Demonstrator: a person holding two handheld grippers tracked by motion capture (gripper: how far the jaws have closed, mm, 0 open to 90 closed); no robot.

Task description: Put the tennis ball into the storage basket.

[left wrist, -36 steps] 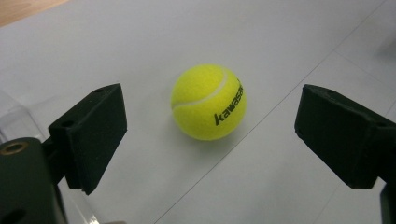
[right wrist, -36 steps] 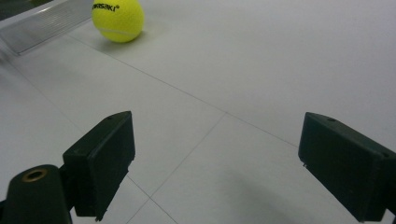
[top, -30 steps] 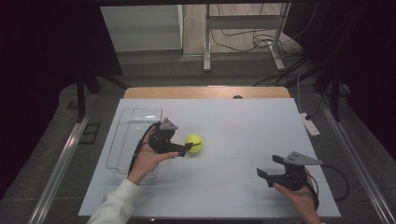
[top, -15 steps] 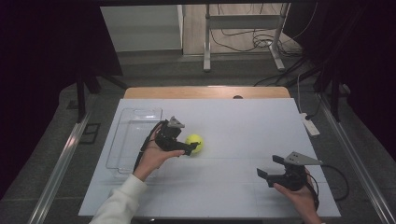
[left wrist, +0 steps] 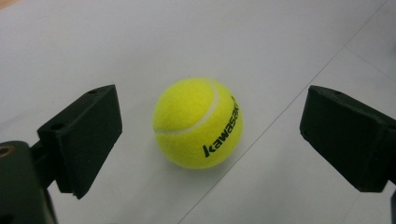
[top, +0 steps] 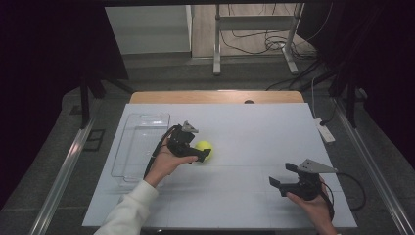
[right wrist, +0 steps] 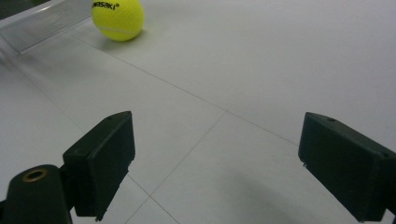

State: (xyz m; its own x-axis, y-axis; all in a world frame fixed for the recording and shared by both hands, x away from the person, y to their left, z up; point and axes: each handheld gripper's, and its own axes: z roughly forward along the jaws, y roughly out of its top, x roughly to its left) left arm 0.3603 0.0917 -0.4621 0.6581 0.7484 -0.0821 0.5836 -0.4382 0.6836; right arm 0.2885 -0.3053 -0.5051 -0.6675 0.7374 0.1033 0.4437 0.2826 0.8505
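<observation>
Tennis ball (left wrist: pixel 198 122) is sitting on the white table (top: pixel 254 132), centred btw. the jaws of the left gripper (left wrist: pixel 210 135), clear gaps on both sides. Jaws have just been opening and are standing wide, no pad contact. Right gripper (right wrist: pixel 215 163) is resting w/ jaws wide, nothing btw. them; ball is lying well ahead of them.

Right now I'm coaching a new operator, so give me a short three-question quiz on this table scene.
1. True or false: the left gripper presses on the tennis ball.
2. What lies left of the ball in the high view: A clear tray, B mug, C book?
3. What is between the right gripper fingers?

Key: 1 false, gaps on both sides. 2 A. 3 Nothing but bare table.
</observation>
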